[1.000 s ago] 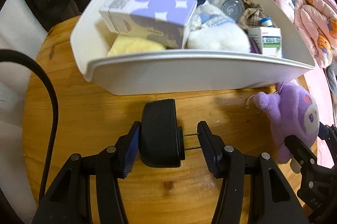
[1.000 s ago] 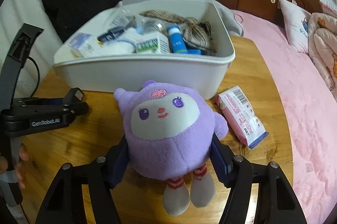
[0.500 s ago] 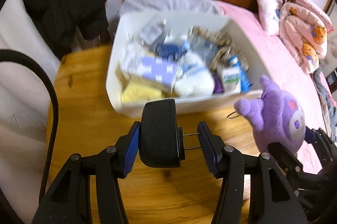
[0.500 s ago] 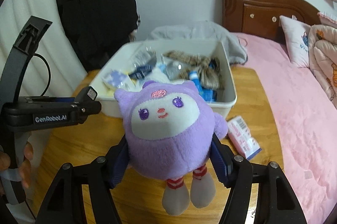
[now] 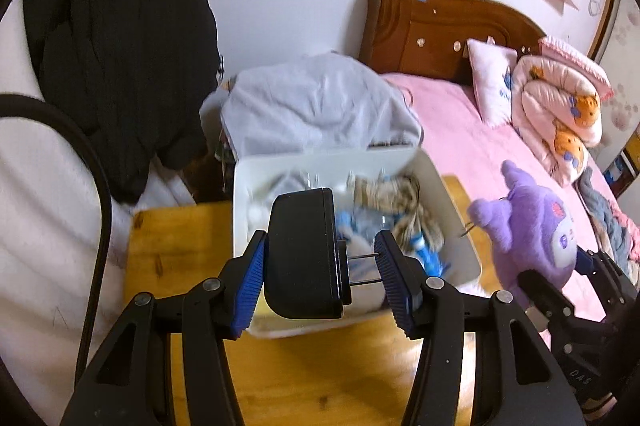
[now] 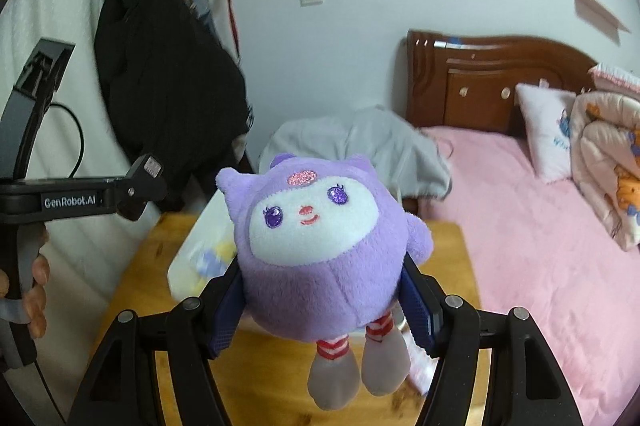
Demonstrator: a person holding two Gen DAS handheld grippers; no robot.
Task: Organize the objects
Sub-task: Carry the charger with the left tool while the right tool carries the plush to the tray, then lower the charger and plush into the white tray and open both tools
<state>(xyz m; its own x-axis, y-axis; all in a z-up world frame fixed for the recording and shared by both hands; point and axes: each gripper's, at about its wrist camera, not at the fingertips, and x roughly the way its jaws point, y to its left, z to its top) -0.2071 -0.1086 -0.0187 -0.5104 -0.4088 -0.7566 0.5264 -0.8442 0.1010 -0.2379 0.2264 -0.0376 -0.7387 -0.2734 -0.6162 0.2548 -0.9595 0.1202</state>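
Note:
In the left wrist view my left gripper (image 5: pixel 322 258) is shut on a black plug adapter (image 5: pixel 304 250), whose two metal prongs press the right finger. It hangs high above the white bin (image 5: pixel 448 193), which is full of several items and stands on the wooden table (image 5: pixel 176 238). My right gripper (image 6: pixel 322 302) is shut on a round purple plush toy (image 6: pixel 320 238), face up to the camera, legs dangling. The plush (image 5: pixel 532 238) also shows at the right of the left wrist view. In the right wrist view the plush hides most of the bin (image 6: pixel 192 258).
A pink bed (image 6: pixel 540 258) with a wooden headboard (image 5: pixel 440 25) runs along the table's right side. A grey cloth (image 5: pixel 320 105) lies heaped behind the bin. A black coat (image 6: pixel 160 73) hangs at the left. A pink packet (image 6: pixel 420 370) lies on the table. A hand (image 6: pixel 36 278) grips the left tool.
Both grippers have risen well above the table, each keeping its object. The bin, close in front a second ago, now lies lower and farther off.

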